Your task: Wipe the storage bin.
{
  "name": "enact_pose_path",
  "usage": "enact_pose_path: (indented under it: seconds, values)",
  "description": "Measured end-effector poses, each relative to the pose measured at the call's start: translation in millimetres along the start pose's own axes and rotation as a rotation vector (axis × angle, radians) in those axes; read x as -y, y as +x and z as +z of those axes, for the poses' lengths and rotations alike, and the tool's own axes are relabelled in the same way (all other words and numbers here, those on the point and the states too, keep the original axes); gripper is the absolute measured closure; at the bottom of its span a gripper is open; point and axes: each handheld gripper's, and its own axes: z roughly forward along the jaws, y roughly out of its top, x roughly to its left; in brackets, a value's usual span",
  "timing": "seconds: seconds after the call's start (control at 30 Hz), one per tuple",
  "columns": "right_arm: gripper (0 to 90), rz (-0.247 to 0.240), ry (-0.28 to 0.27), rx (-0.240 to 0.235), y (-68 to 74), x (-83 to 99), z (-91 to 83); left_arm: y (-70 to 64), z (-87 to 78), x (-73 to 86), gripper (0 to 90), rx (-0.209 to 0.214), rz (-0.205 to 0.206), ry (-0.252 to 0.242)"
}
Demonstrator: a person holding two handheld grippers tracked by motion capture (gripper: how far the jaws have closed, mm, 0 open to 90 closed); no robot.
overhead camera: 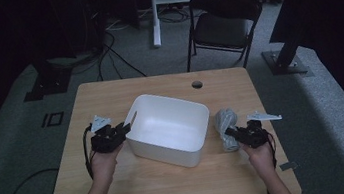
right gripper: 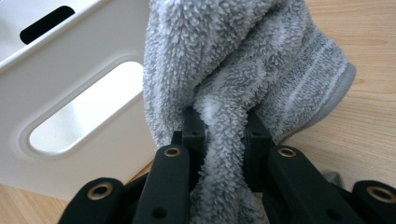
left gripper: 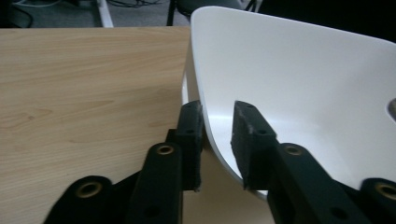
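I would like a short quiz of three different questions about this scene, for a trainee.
1. True or false: the right gripper is shut on the towel.
2. The left gripper's jaws straddle which part of the bin? A) rim B) base
3. Fill in: the towel lies on the ___, beside the bin.

Key: 1 true; 2 A; 3 table.
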Motion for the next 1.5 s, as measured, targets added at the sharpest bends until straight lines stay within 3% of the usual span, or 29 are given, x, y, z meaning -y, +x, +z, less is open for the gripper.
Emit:
enact_pose_path:
  seconds: [0.33, 0.67, 0.7, 0.73, 0.77, 0.9, 1.0, 1.1, 1.3, 1.5]
  values:
    - [76.4, 0.003, -0.004, -0.001, -0.8, -0.2, -1.9, 4.9, 12.5, -12.4, 83.0, -0.03, 0.045, 0.021]
    - [76.4, 0.006, -0.012, 0.002, -2.5, -0.8, -4.5, 12.7, 24.3, -20.9, 86.0, 0.011, 0.044, 0.024]
    - [76.4, 0.006, -0.013, 0.001, -2.1, -1.0, -4.7, 16.6, 25.5, -21.5, 83.0, 0.032, 0.026, 0.034]
    - [76.4, 0.006, -0.013, 0.001, -2.1, -1.0, -4.7, 16.6, 25.5, -21.5, 74.1, 0.032, 0.026, 0.034]
    - [76.4, 0.004, -0.014, 0.0, -2.0, -1.4, -5.5, 19.2, 23.3, -20.1, 69.1, 0.036, -0.005, 0.037]
    - [76.4, 0.004, -0.019, 0.003, -2.3, -1.8, -7.7, 19.6, 13.2, -13.3, 63.5, 0.019, -0.041, 0.024]
    - [76.4, 0.006, -0.021, 0.003, -2.1, -2.0, -7.6, 14.1, 8.3, -9.9, 62.0, 0.02, -0.037, 0.021]
    - [76.4, 0.002, -0.02, 0.004, -0.9, -2.2, -6.9, 10.0, 6.9, -8.9, 64.7, 0.011, -0.013, 0.02]
    - [76.4, -0.004, -0.021, 0.0, 2.0, -2.5, -6.7, 4.2, 12.3, -15.0, 81.1, -0.038, 0.014, 0.033]
    - [76.4, 0.0, -0.024, 0.0, 0.1, -2.2, -8.2, 4.9, 20.4, -22.8, 84.2, -0.058, 0.033, 0.05]
